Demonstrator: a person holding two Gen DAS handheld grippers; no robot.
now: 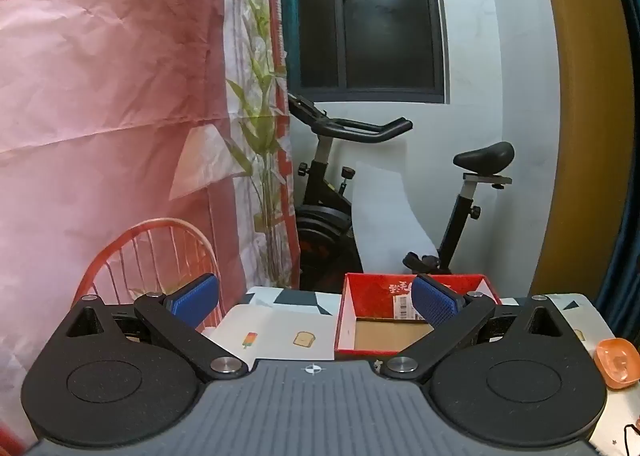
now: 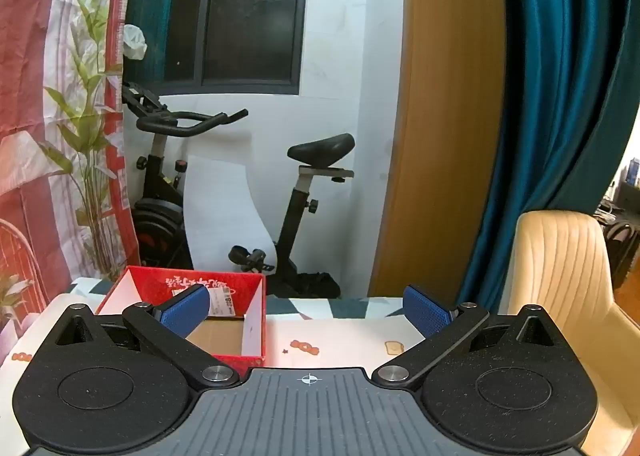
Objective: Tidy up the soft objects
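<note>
You held both claws spread wide and empty, left gripper (image 1: pixel 314 302) and right gripper (image 2: pixel 306 308) near the red box (image 2: pixel 256 320); no soft object showed, so a blind reach risked knocking it.

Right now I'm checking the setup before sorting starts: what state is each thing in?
Left tool: open, nothing between its blue pads.
Right tool: open, holding nothing.
Red cardboard box: upright on the table, top open, visible part empty.
Small orange plastic dish: upright at the table's edge.
</note>
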